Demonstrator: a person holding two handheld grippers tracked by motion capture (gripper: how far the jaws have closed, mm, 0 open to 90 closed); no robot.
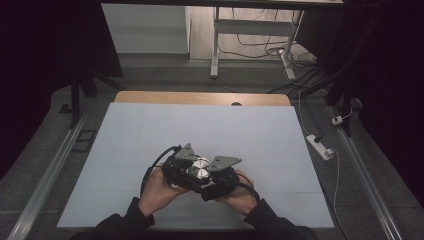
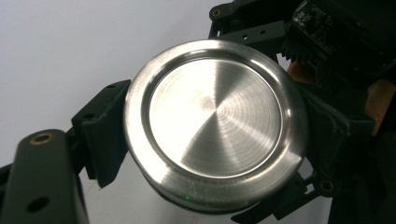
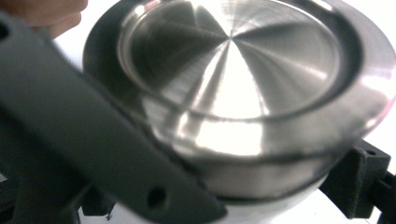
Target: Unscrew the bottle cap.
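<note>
The right gripper and left gripper both clamp a round steel tin, held low at centre frame just above the white table. The lid seems about to be twisted off, which calls for one gripper holding steady; nothing stands nearby, and a power strip lies off-table at the right.
</note>
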